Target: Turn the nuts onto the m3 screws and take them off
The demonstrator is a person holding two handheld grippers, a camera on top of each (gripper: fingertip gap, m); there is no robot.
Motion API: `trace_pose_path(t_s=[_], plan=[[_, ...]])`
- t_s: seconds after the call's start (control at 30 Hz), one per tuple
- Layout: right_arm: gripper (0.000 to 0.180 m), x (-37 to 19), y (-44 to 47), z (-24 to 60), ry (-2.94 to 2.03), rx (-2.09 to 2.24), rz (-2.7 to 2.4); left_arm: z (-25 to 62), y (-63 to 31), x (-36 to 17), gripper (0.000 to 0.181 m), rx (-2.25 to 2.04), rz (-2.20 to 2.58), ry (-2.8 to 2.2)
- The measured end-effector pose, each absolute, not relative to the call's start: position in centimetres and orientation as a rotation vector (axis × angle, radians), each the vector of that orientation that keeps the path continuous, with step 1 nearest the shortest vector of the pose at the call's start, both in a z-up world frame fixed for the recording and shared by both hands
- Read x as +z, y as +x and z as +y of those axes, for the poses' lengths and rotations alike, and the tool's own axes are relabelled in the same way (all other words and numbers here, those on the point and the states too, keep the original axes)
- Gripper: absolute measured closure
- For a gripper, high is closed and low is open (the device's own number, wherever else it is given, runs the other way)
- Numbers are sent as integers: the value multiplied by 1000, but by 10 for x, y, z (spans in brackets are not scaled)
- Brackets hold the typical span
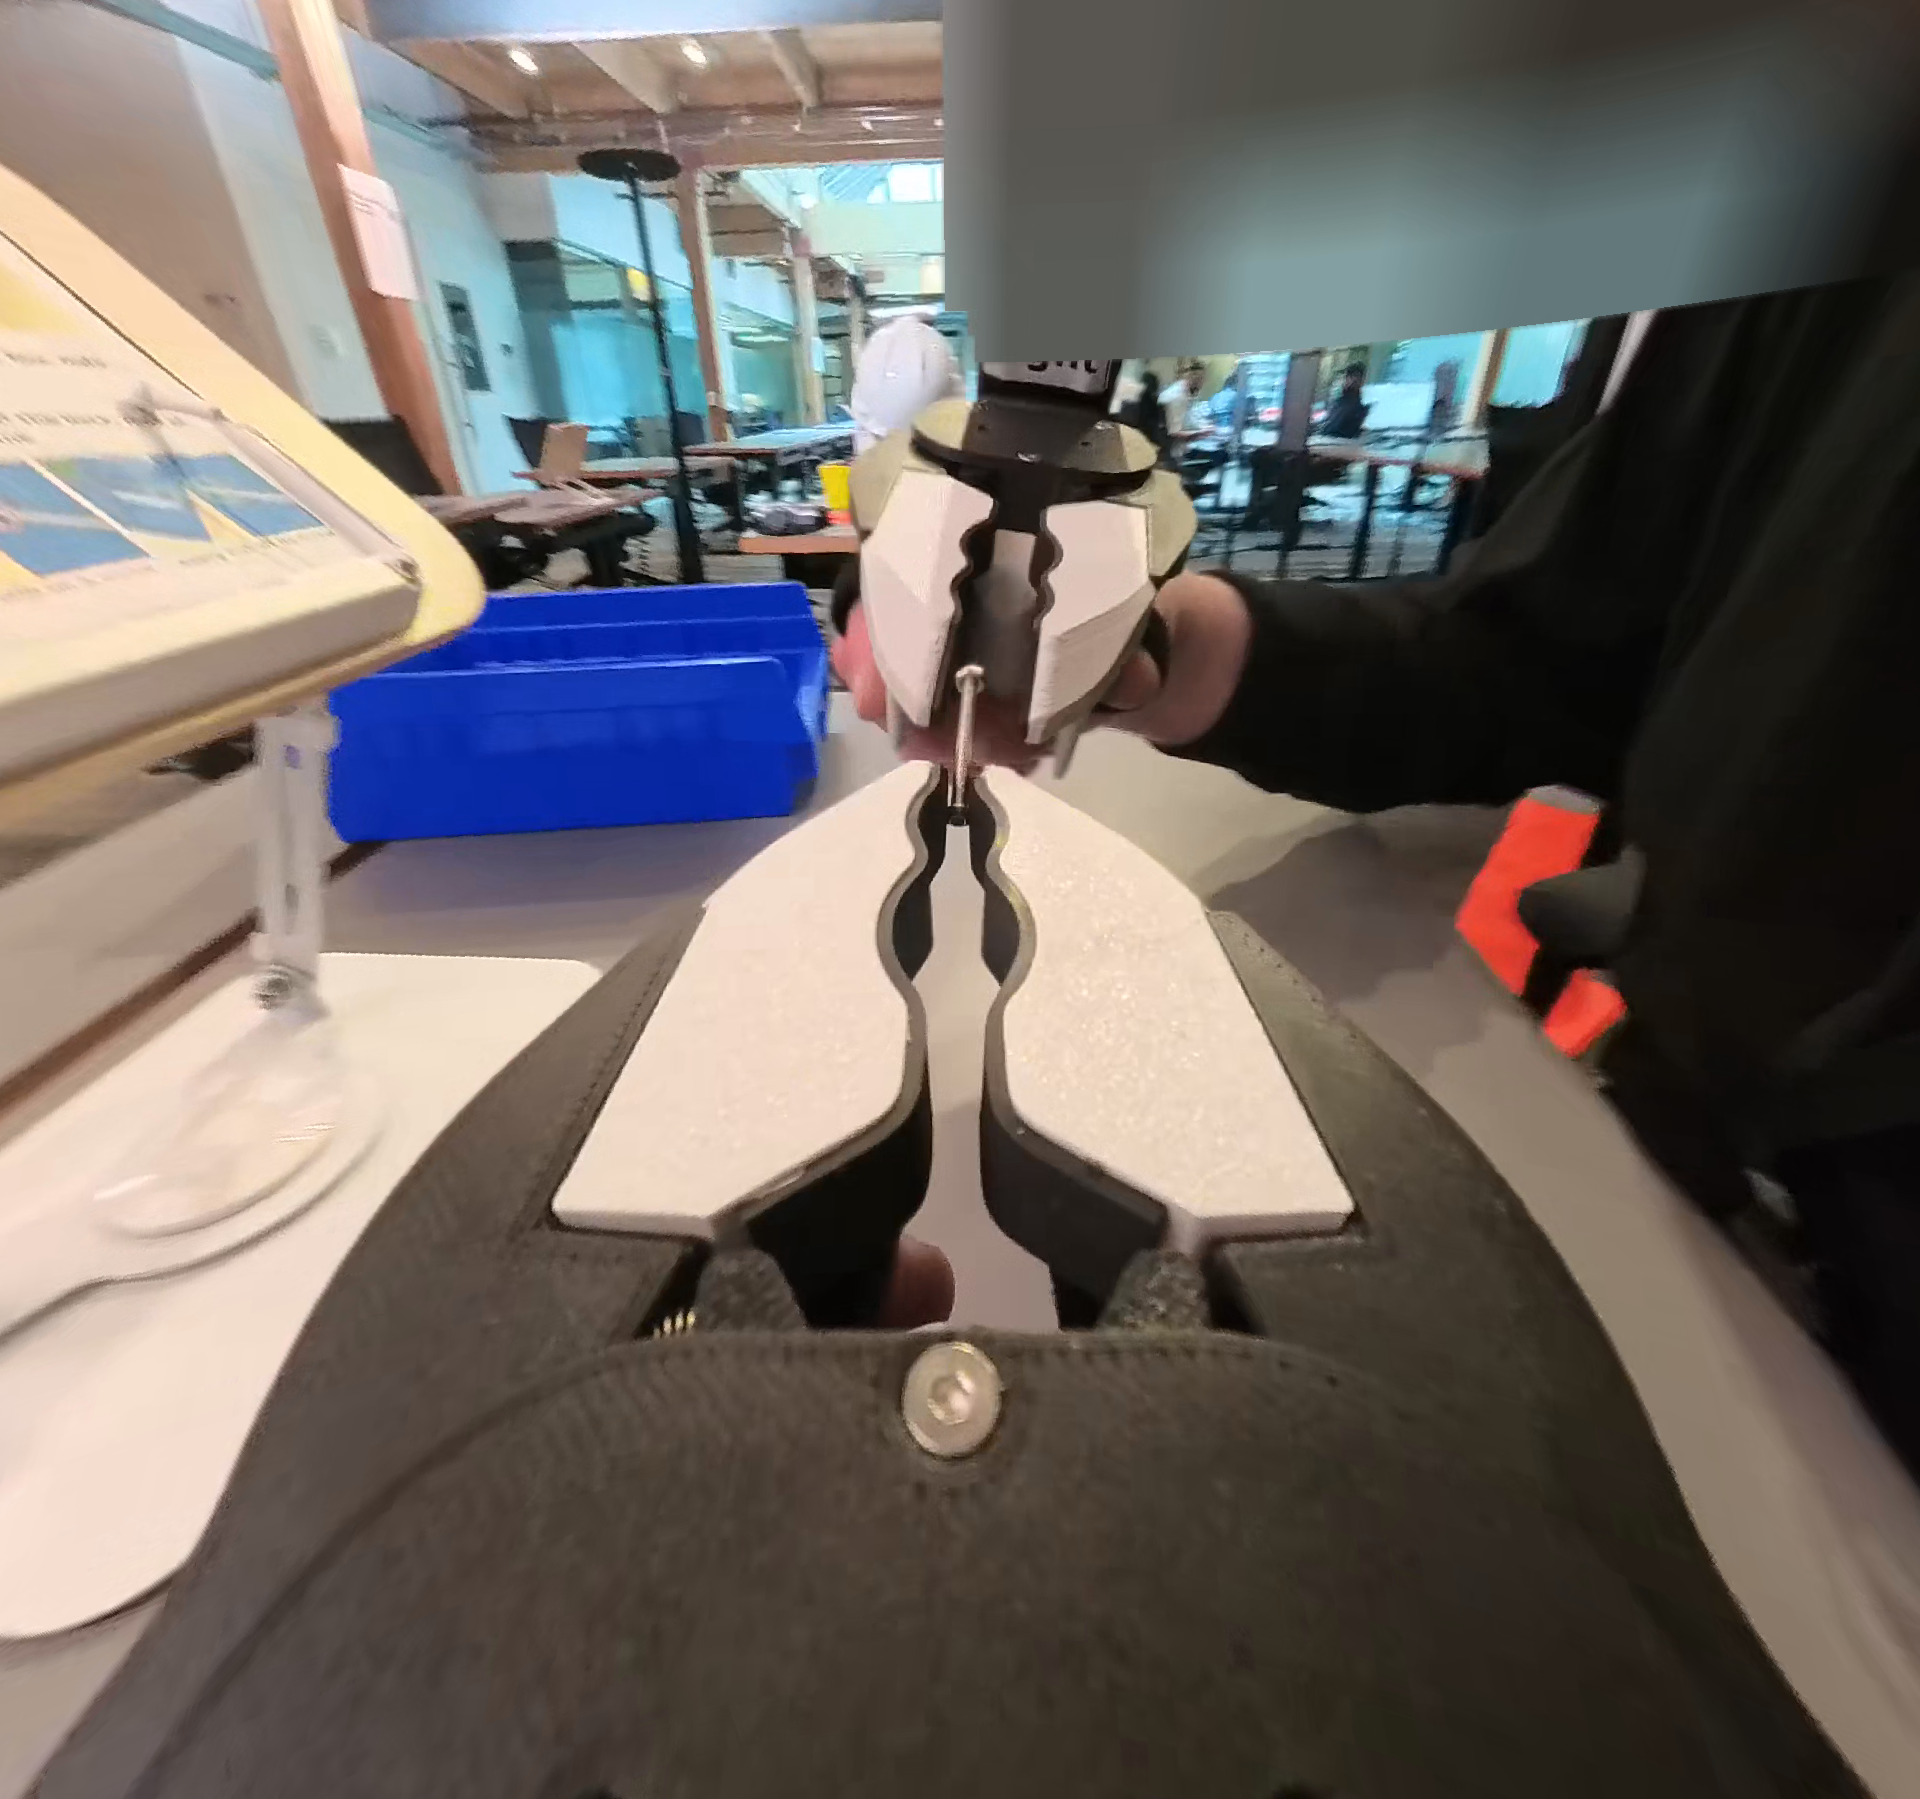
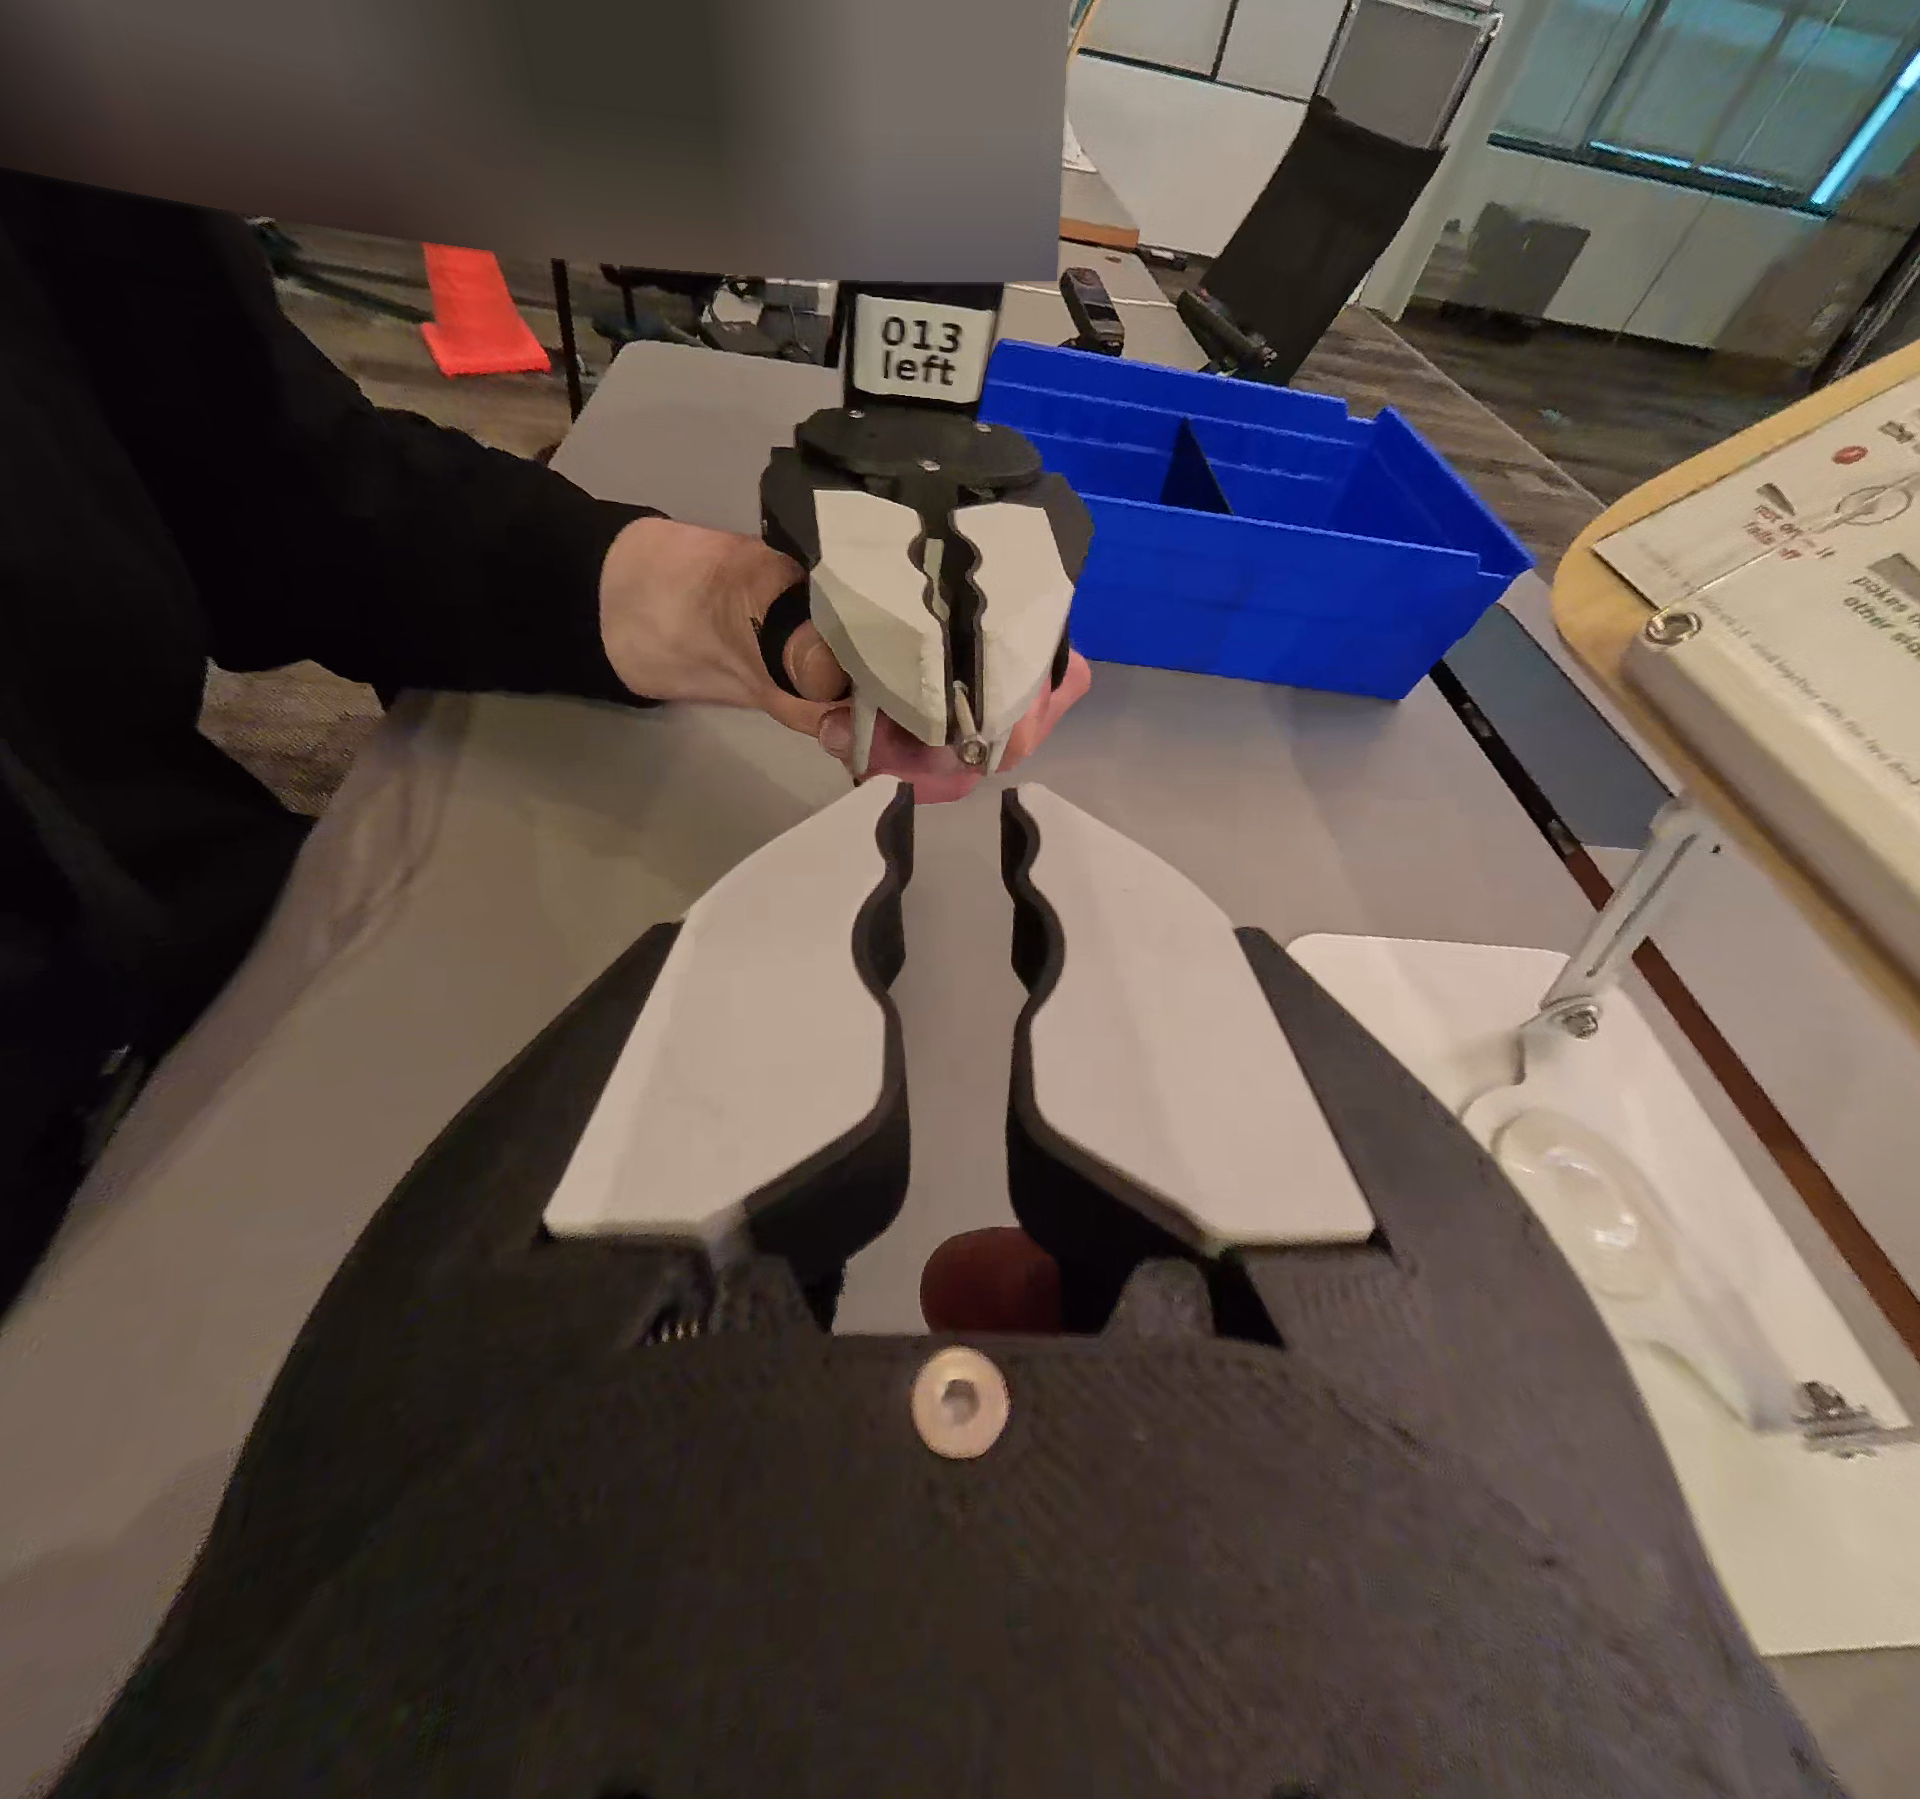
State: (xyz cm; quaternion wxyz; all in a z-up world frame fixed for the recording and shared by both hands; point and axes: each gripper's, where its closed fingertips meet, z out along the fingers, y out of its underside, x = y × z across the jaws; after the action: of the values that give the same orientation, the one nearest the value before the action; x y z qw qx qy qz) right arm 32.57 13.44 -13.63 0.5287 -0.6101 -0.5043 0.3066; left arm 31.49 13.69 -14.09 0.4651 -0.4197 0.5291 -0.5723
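Your left gripper (image 1: 956,793) pinches screw (image 1: 964,741); shaft points straight toward your right gripper (image 2: 956,793), fingers apart, empty, directly opposite, near.

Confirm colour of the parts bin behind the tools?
Solid bright blue. The bin shows best in the right wrist view, where its inner divider is visible too.

A blue bin (image 2: 1278,544) sits on the grey table (image 2: 499,876) near a tilted instruction board (image 2: 1766,627).
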Motion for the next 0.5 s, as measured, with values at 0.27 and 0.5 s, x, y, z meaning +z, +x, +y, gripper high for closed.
trace_pose_path(t_s=[0.27,0.5], plan=[[168,-138,322,135,-1403,635,-1323,132,318,-145,177,-1498,1309,-1040],[175,-136,321,135,-1410,708,-1297,132,319,-147,177,-1483,1316,-1042]])
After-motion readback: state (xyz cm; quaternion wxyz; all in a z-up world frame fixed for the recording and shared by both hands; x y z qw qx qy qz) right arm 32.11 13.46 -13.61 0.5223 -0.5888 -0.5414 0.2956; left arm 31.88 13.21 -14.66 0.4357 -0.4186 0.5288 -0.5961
